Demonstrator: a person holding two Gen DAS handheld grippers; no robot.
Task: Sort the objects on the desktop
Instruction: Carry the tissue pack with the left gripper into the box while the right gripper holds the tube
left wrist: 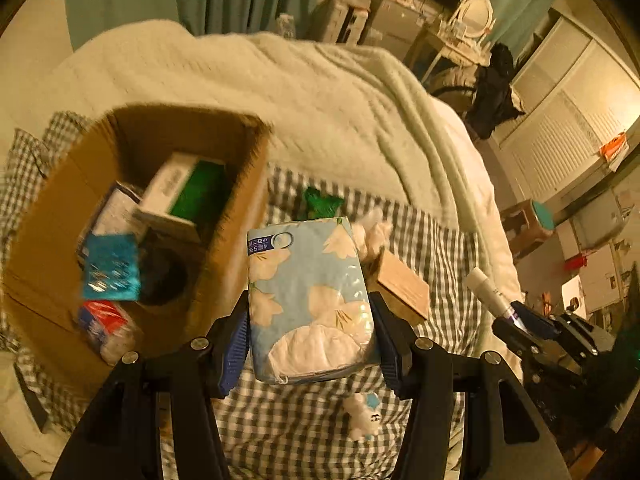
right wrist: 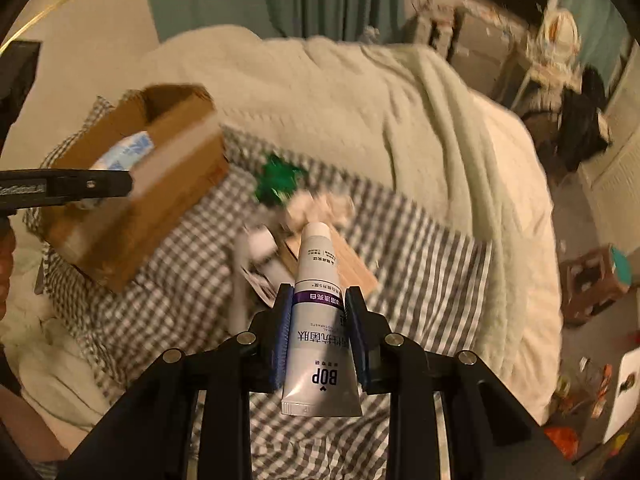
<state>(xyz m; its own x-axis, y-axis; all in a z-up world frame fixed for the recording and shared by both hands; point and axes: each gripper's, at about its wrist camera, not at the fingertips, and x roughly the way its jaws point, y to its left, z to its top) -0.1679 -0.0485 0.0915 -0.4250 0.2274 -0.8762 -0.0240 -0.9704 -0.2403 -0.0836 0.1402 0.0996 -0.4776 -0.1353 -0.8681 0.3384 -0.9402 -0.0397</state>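
- The bed (left wrist: 320, 92), draped in a cream blanket with a checked sheet over the near part, is serving as the work surface; it is lying ahead of and beneath both sets of jaws.
- The cardboard box (left wrist: 236, 216) is sitting open-topped ahead and to the left of the left jaws, so sorted things can be dropped in from above; several packets and a carton are already lying inside it.
- The tissue pack (left wrist: 308, 300), pale blue with white flowers, is being held between the left gripper (left wrist: 312, 346) jaws, which are clamped on its long sides near the rear end; most of it is projecting forward, apparently lifted off the sheet, probably for carrying to the box.
- The toothpaste tube (right wrist: 320, 320) is being pinched by the right gripper (right wrist: 320, 332) jaws across its flat body, crimped end towards the camera and cap pointing forward, a grip that is likely keeping the soft tube from swivelling.
- A wooden block (left wrist: 404, 284) is lying on the sheet just beyond the left jaws to their right, seemingly awaiting sorting.
- Crumpled white paper (left wrist: 372, 232) and a green wrapper (left wrist: 320, 202) are lying further ahead, beyond the pack's tip.
- A small white toy (left wrist: 364, 420) is lying beneath the left jaws.
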